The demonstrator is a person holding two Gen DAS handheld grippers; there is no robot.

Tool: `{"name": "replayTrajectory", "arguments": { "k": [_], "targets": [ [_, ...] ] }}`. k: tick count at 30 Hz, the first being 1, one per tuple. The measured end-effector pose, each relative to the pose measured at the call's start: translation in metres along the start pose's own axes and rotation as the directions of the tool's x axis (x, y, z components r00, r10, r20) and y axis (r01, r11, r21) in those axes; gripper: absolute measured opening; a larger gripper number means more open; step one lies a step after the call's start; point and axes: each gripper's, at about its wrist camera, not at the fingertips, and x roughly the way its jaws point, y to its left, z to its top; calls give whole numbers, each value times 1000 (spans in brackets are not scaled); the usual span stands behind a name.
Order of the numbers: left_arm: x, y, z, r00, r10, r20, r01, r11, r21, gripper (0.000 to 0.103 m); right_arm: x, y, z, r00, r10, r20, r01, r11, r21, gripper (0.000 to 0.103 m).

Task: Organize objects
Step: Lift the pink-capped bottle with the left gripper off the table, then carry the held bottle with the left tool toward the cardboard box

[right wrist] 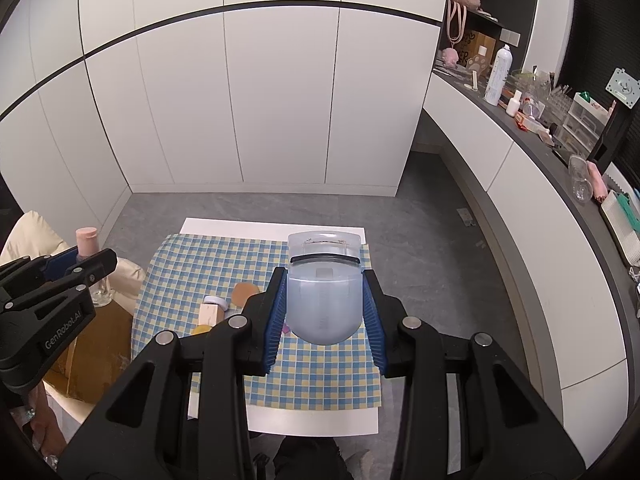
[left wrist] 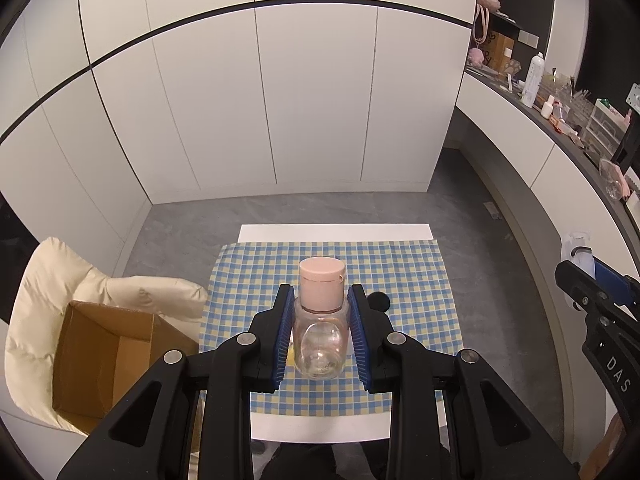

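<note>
Tools (left wrist: 320, 332) above checkered tablecloth (left wrist: 408, 280), grey floor (left wrist: 480, 216).

You're working in a pretty plain room: tall white cabinet doors (left wrist: 256, 92) are covering the whole far wall, with a thin dark seam running across them. Grey stone-look floor (left wrist: 340, 208) is stretching underneath. Along your right side a long dark countertop (right wrist: 532, 136) is sitting on white lower cabinets, crowded with bottles and small clutter, with open dark shelves (right wrist: 476, 12) above its far end. A white table (left wrist: 332, 232) is wearing a blue-and-yellow checked cloth (left wrist: 416, 280), and a cream padded chair (left wrist: 36, 304) is sitting off its left edge. Lighting is looking even, indoor.
</note>
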Motion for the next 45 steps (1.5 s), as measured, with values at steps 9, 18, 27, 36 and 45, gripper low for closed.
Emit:
{"name": "replayTrajectory", "arguments": {
  "k": [9, 18, 27, 36, 45],
  "targets": [
    [-12, 0, -13, 1000, -2, 3, 2, 1000, 5, 27, -10, -1, -13, 1000, 1, -2, -1, 1000, 2, 38],
    [-36, 0, -37, 1000, -4, 31, 3, 1000, 14, 27, -22, 0, -39, 1000, 14, -10, -14, 1000, 4, 38],
    [-57, -2, -70, 998, 8, 59, -9, 1000, 30, 27, -30, -3, -77, 999, 31, -28, -31, 999, 13, 38],
    [-73, 1, -105, 998, -10, 64, 8, 1000, 28, 27, -40, 3, -115, 998, 44, -40, -43, 999, 11, 38],
    [-79, 5, -134, 998, -12, 59, 10, 1000, 29, 27, -47, 4, -150, 996, 60, -64, -60, 998, 15, 38]
  ]
}}
